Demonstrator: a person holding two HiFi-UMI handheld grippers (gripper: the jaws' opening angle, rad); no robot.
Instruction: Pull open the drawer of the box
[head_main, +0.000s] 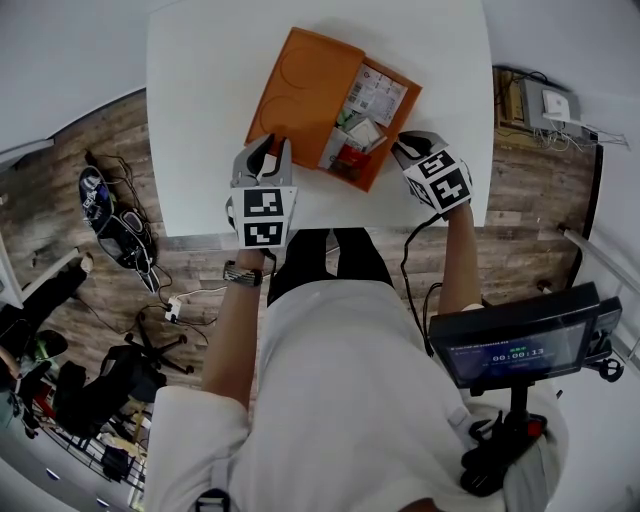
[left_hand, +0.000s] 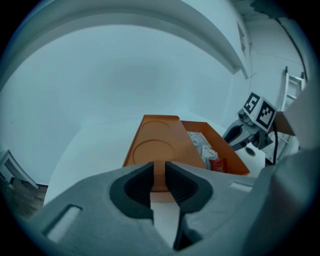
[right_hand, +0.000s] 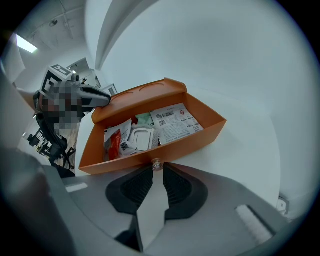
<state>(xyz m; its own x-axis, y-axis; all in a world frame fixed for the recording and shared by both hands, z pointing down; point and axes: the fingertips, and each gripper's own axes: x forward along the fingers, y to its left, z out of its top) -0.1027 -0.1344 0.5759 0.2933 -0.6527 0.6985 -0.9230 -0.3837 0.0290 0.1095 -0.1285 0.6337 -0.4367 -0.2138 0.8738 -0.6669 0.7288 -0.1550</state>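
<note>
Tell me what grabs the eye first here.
An orange box in the middle of the white table, its drawer pulled out and full of packets and papers. The right hand-held gripper pinches the small clear knob on the drawer front; the left hand-held gripper sits at the box's near end.

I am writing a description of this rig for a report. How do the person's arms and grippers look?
The left claw and the right claw are grey moulded plastic with dark ribbed pads. Each bears a white marker cube with black squares. A black cable runs from the right one. The person wears a white short-sleeved shirt and a dark wristband on the left wrist.
</note>
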